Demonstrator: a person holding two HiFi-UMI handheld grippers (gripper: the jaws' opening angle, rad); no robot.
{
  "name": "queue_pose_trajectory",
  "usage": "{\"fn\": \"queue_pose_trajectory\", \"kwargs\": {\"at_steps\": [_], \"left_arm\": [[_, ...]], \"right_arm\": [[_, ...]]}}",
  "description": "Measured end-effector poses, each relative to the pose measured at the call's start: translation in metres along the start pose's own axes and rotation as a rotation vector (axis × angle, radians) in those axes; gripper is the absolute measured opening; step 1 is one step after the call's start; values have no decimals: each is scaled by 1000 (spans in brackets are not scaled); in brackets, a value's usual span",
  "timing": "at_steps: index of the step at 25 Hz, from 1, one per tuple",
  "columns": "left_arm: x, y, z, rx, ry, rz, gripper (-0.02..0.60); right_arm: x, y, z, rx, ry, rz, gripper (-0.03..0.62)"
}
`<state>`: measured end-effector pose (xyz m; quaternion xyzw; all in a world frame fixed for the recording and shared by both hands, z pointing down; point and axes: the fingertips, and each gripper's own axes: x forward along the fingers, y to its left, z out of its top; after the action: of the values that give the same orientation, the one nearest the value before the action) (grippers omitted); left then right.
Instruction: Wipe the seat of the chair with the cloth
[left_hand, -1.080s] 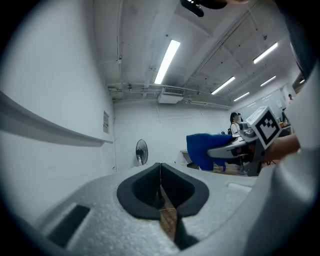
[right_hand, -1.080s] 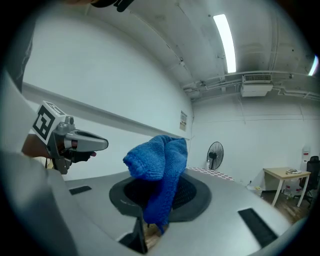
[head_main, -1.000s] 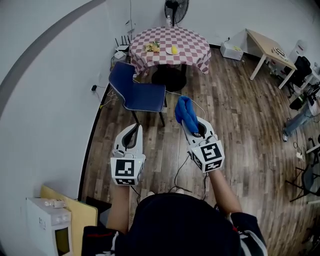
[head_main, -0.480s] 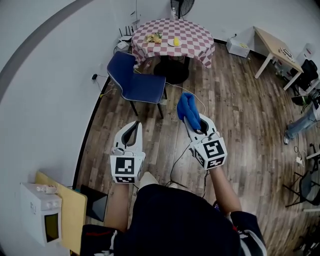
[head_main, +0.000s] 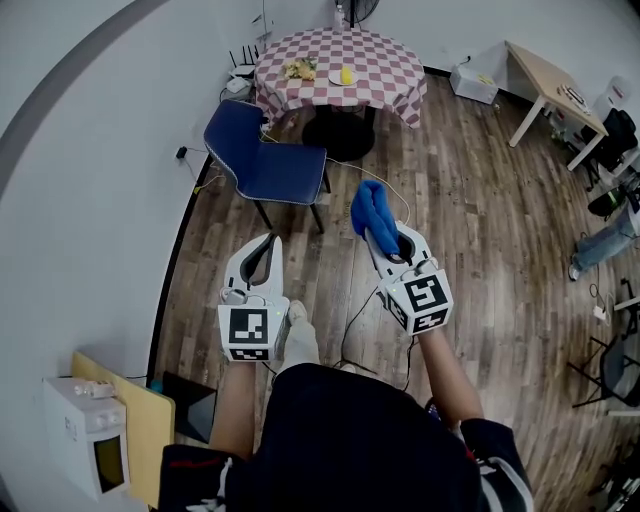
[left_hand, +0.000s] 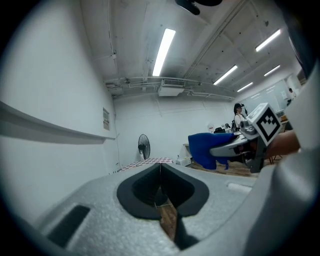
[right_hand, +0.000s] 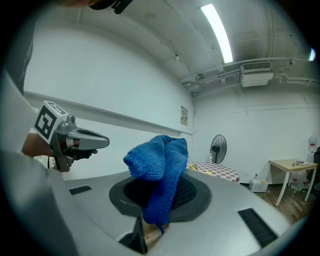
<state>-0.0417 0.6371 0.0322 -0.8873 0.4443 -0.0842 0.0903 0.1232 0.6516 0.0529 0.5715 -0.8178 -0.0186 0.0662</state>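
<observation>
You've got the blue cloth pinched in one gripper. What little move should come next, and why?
Probably step closer and carry the blue knitted cloth forward toward the blue padded chair. The right hand-held gripper is clamped on the cloth, but the chair stands well ahead beside the wall, so the cloth cannot reach its seat from here.

blue cloth (head_main: 373, 212); navy chair (head_main: 280, 176); red-white checked tablecloth (head_main: 378, 82); brown wood floor (head_main: 480, 230)

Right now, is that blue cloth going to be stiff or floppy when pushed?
Probably floppy: the blue cloth droops in folds over the right gripper's shut jaws. Likely light too, since that one pinch carries it.
</observation>
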Motion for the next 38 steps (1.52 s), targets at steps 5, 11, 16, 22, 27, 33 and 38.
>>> {"fn": "queue_pose_trajectory", "kwargs": {"at_steps": [5, 11, 16, 22, 27, 33, 38], "left_arm": [[38, 25, -4, 5, -3, -1, 17], [95, 72, -9, 12, 5, -22, 17], [143, 120, -5, 16, 13, -49, 17], [195, 180, -12, 12, 14, -76, 17], [225, 230, -31, -2, 26, -78, 17], [250, 269, -52, -7, 35, -97, 17], [265, 286, -67, -35, 42, -105, 17]], "right_arm": [[41, -15, 0, -6, 6, 2, 66], [113, -32, 14, -34, -3, 0, 66], [172, -49, 29, -34, 10, -28, 66], [247, -62, 36, -20, 29, -60, 66], [307, -58, 34, -25, 52, -63, 66], [358, -47, 30, -34, 86, -59, 66], [389, -38, 23, -53, 117, -33, 66]]}}
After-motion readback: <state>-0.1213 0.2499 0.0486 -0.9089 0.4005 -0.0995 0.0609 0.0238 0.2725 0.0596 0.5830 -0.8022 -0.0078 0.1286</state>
